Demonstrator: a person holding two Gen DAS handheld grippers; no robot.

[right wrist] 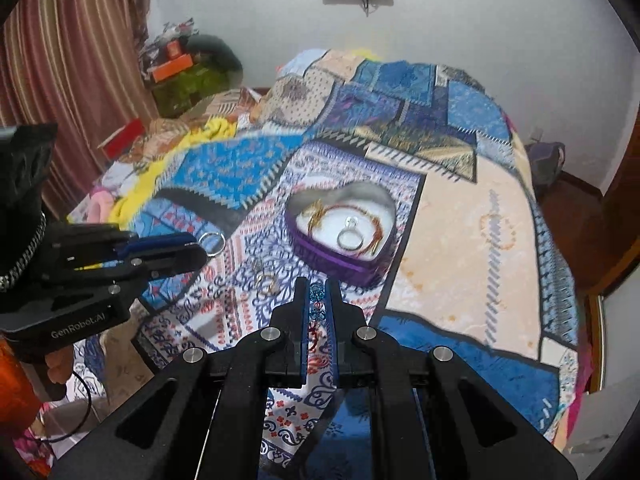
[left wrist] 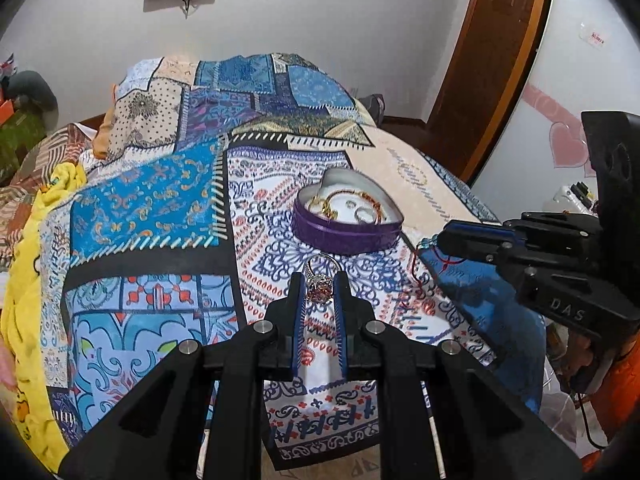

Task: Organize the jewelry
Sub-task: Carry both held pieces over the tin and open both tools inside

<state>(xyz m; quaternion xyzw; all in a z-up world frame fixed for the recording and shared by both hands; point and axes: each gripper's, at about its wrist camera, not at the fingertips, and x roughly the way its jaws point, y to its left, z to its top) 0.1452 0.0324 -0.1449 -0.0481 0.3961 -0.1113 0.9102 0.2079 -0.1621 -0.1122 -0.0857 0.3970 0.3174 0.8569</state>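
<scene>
Both hand-held grippers carry a piece of jewelry above the patchwork bedspread (left wrist: 152, 200). At the lower centre of the left wrist view, the left gripper (left wrist: 319, 286) pinches a silver ring with a large reddish stone cluster (left wrist: 319, 288) between its blue pads, the band poking out beyond the tips. At the lower centre of the right wrist view, the right gripper (right wrist: 317, 298) is pressed together on a string of small blue beads with a red cord (right wrist: 316, 304).

The purple heart-shaped tin with a white lining (left wrist: 346, 236) sits just beyond both, centre frame, already holding gold chains and a silver ring. A few small gold pieces (right wrist: 266, 278) lie loose on the cloth left of the tin.

Risks, as I judge them: the ring is gripped on its bulky stone, so it could twist and slip out onto the busy pattern, where it would be hard to spot. The dangling cord could snag the tin's rim. Both grippers converging on one small tin could collide.
</scene>
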